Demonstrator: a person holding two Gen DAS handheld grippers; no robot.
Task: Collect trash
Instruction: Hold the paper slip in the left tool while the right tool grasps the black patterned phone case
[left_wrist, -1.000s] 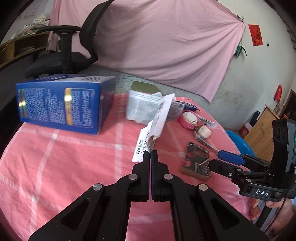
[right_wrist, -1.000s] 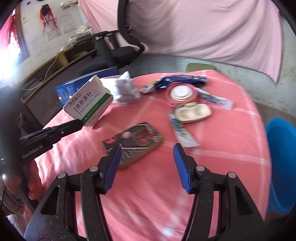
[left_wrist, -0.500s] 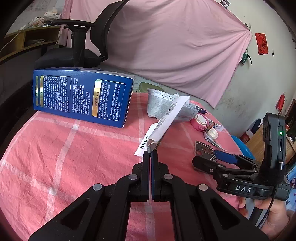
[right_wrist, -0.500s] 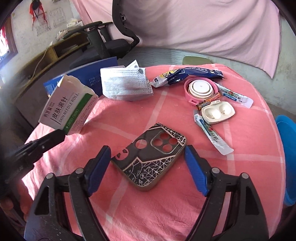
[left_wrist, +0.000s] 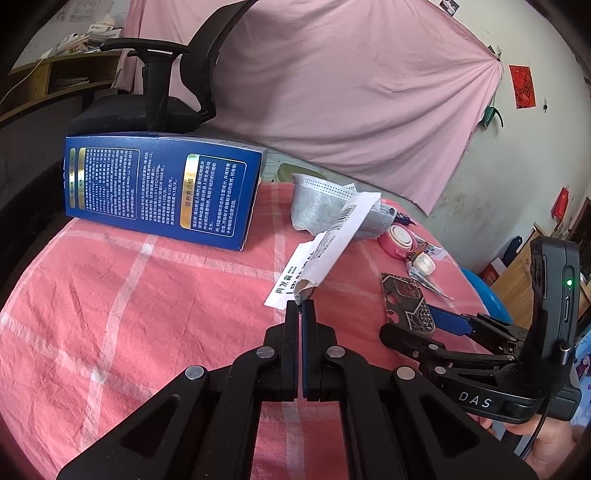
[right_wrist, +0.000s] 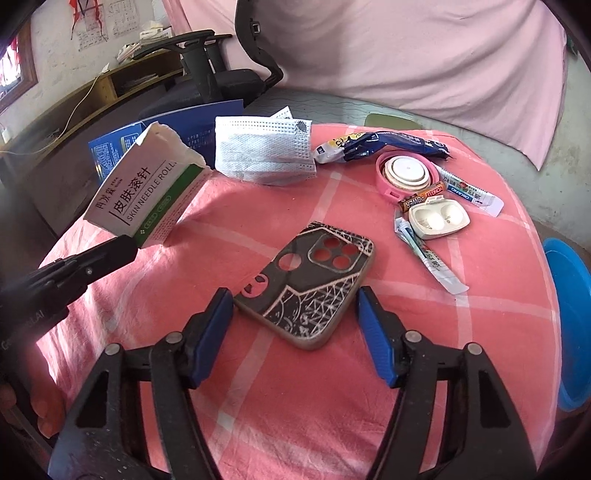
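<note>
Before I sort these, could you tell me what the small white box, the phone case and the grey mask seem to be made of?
Small white box: thin matte cardboard, judging by its torn, fibrous flap edge.
Phone case: probably flexible plastic or rubber with a printed pattern; slightly glossy, with a soft, rounded translucent rim.
Grey mask: non-woven fabric, showing pleats and a dotted embossed texture.

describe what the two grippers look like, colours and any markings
Both are black scissor-style frames with silver rivets and blue pads on the fingers. The left gripper shows white "GenRobot.AI" lettering, partly cut off in the right wrist view. The right gripper carries white "DAS" on its side, a black upright module with a green light, and a thin black cable near the hand.
</note>
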